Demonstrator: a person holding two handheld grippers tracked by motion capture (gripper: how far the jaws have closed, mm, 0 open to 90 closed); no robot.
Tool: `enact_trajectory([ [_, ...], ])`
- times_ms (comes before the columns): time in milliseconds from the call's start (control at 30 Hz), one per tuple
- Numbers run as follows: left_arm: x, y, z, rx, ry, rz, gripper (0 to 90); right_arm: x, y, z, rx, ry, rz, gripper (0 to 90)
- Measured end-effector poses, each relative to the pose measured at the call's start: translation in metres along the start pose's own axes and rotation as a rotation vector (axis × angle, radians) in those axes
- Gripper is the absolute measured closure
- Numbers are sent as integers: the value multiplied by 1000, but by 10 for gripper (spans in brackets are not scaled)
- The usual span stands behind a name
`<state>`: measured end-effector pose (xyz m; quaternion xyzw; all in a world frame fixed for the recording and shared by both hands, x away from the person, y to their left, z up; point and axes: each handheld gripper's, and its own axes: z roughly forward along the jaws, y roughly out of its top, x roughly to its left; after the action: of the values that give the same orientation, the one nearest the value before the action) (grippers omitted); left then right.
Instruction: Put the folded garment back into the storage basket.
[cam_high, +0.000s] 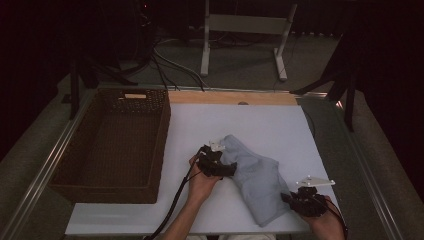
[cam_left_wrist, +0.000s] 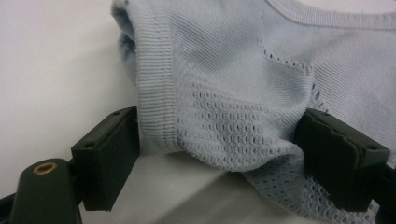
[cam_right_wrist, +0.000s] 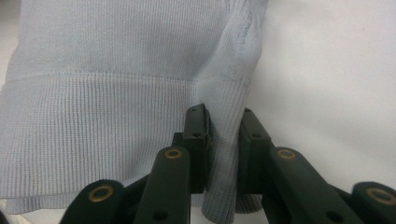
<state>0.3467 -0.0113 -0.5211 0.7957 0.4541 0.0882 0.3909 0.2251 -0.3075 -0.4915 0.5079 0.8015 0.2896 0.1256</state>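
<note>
A light blue knitted garment (cam_high: 256, 181) lies crumpled on the white table top (cam_high: 260, 122). My left gripper (cam_high: 227, 167) sits at the garment's upper left edge. In the left gripper view its jaws (cam_left_wrist: 217, 154) stand wide apart, and a bunched fold of the openwork knit (cam_left_wrist: 224, 130) fills the gap between them. My right gripper (cam_high: 291, 200) is at the garment's lower right corner. In the right gripper view it (cam_right_wrist: 224, 128) is shut on a pinched ridge of the ribbed hem (cam_right_wrist: 226, 93).
A large brown wicker basket (cam_high: 162, 145) stands on the left side of the table, close to my left hand. A wooden strip (cam_high: 230, 97) runs along the table's far edge. Beyond it are metal stand legs (cam_high: 280, 60) and cables on the floor.
</note>
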Motion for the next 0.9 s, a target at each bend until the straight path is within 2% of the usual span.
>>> enact_trajectory([
  [33, 0, 0, 1, 10, 3, -2, 104, 0, 0, 0, 0, 1, 0, 774],
  [67, 1, 0, 1, 16, 0, -8, 89, 0, 0, 0, 0, 0, 0, 774],
  [200, 1, 1, 3, 31, -5, -3, 61, 0, 0, 0, 0, 1, 0, 774],
  [367, 0, 1, 4, 40, -13, 5, 73, 0, 0, 0, 2, 1, 0, 774],
  [467, -2, 3, 2, 48, -27, 13, 184, 1, 0, 0, 2, 1, 0, 775],
  [567, -6, 3, 2, 54, -36, 31, 385, 1, 0, 0, 0, 1, -2, 775],
  [633, -7, 3, 2, 57, -74, 22, 550, 2, 1, -1, -1, 3, -1, 776],
  [667, -7, 3, 2, 57, -74, 22, 606, 2, 1, -1, -1, 3, -1, 776],
  [700, -9, 3, 4, 62, -100, 26, 702, 2, 1, -1, -2, 7, -3, 778],
  [800, -12, 4, 4, 64, -114, 33, 790, 2, 1, -1, -4, 14, -3, 780],
  [900, -12, 6, 2, 62, -118, 39, 822, 1, 1, -2, -10, 23, 2, 782],
])
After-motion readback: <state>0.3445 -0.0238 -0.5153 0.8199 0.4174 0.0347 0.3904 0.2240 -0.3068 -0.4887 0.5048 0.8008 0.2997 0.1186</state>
